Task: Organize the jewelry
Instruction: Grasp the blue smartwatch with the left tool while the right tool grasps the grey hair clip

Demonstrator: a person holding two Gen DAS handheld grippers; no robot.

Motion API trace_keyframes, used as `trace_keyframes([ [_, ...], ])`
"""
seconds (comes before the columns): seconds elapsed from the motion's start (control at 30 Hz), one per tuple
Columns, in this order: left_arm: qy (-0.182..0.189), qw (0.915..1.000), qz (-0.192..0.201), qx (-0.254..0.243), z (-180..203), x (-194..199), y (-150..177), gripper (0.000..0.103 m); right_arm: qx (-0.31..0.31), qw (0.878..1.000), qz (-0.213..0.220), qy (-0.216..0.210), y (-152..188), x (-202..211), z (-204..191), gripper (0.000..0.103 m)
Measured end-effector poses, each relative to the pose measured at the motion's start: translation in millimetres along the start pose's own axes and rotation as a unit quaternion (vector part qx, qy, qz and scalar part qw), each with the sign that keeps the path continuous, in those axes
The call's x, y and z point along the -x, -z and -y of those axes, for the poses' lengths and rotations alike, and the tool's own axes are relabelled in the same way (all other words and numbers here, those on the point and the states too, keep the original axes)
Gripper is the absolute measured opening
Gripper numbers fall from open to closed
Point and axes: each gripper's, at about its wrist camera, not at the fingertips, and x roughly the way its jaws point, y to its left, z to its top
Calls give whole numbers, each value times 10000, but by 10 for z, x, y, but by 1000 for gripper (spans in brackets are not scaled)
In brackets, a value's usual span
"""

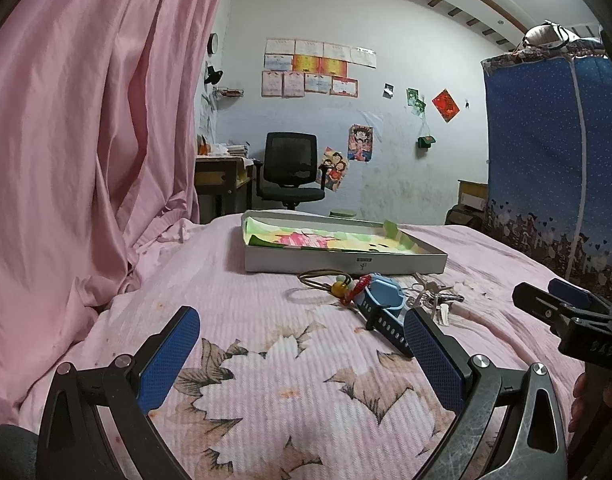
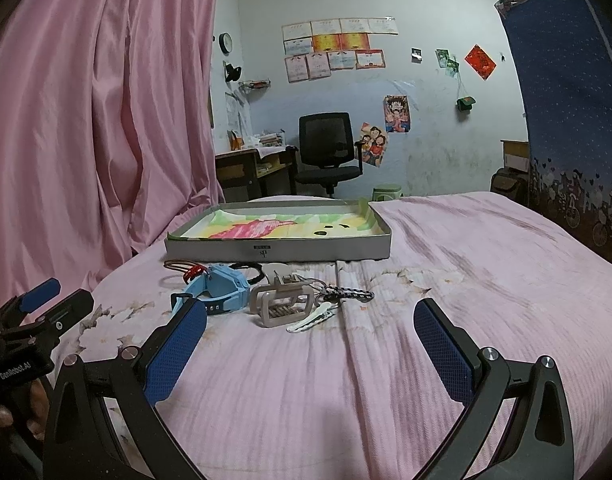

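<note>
A shallow grey box [image 1: 346, 262] [image 2: 278, 250] lined with a colourful drawing lies on the pink bed. In front of it sits a small heap: a light blue watch [image 1: 380, 300] [image 2: 218, 286], a cord with beads and a red tassel [image 1: 342, 286], a beige hair claw clip [image 2: 280, 304], a white hair clip [image 2: 310, 320] and a braided key strap [image 2: 348, 293]. My left gripper [image 1: 302, 344] is open, just short of the watch, which touches its right finger's tip. My right gripper [image 2: 312, 340] is open too, nothing between its fingers, near the claw clip.
A pink curtain [image 1: 86, 140] hangs along the bed's left side. Beyond the bed stand a black office chair [image 1: 290, 172], a desk [image 1: 222, 176] and a blue fabric wardrobe [image 1: 554, 168] at right. The flowered bedspread [image 2: 426, 280] stretches bare to the right.
</note>
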Motion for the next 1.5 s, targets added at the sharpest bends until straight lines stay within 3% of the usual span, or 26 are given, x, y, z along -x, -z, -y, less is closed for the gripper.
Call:
trace_keyframes([
  [0.23, 365, 9989, -281, 102, 106, -164, -47, 103, -88, 9995, -244, -168, -75, -132, 78, 102],
  [0.37, 733, 9953, -612, 159, 107, -288, -108, 102, 38, 9975, -490, -510, -153, -314, 105, 102],
  [0.6, 1261, 9850, -1121, 349, 158, -589, -158, 81, 65, 9923, -925, -823, -217, -657, 148, 101],
  [0.77, 1446, 9785, -1445, 282, 248, -800, -180, 68, 99, 9873, -1259, -966, -212, -913, 100, 86],
  [0.93, 1633, 9705, -1757, 261, 296, -953, -157, 57, 304, 9796, -1603, -1174, -150, -1118, 33, 79],
  [1.1, 1793, 9608, -2102, 204, 329, -1101, -120, 39, 414, 9724, -1890, -1304, -109, -1246, 31, 68],
  [1.37, 1929, 9531, -2323, 224, 336, -1235, -132, 35, 358, 9624, -2195, -1559, -98, -1481, 65, 67],
  [1.5, 1945, 9513, -2376, 285, 308, -1281, -143, 31, 383, 9571, -2323, -1687, -90, -1564, 48, 58],
])
